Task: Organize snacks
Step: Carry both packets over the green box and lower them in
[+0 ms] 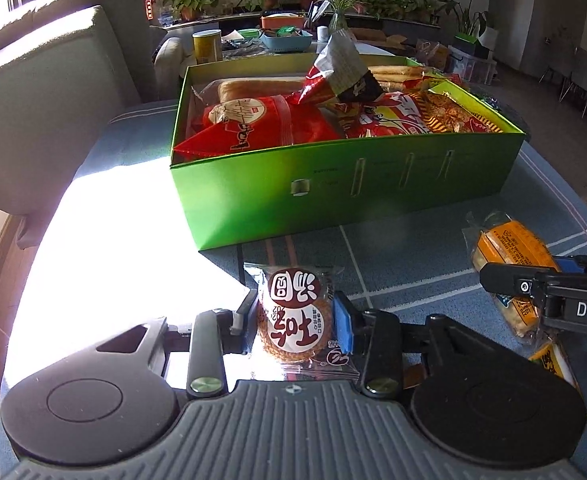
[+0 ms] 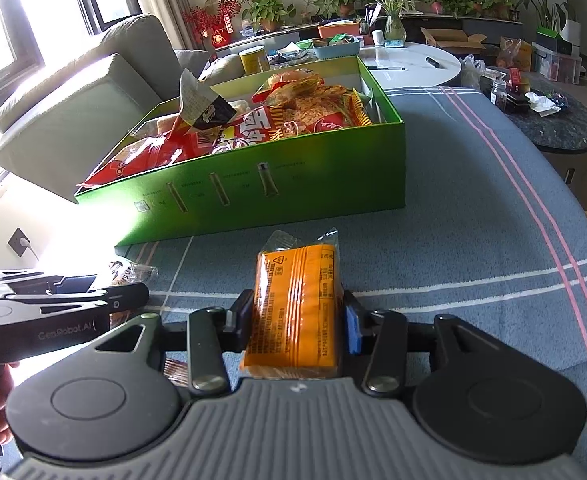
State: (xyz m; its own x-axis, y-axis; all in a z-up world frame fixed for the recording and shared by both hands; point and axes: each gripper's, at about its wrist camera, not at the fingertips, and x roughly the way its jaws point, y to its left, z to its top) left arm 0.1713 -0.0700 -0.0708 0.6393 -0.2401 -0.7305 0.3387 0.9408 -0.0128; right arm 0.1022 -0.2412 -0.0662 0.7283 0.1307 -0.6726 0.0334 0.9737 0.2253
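My left gripper (image 1: 295, 326) is closed on one round cracker packet (image 1: 295, 316), a crinkly clear wrapper with a red and white label, in the lower middle of the left wrist view. My right gripper (image 2: 297, 324) squeezes one flat orange packet (image 2: 293, 312), a glossy rectangular block, low in the middle of its view. Above both stands one green cardboard box (image 1: 345, 188), smooth, with straight edges, open at the top and filled to its rim with shiny red snack bags (image 1: 253, 124). Between the box wall and my grippers the blue striped cloth (image 2: 473, 216) lies free, and at the right of the right wrist view there is wide room.
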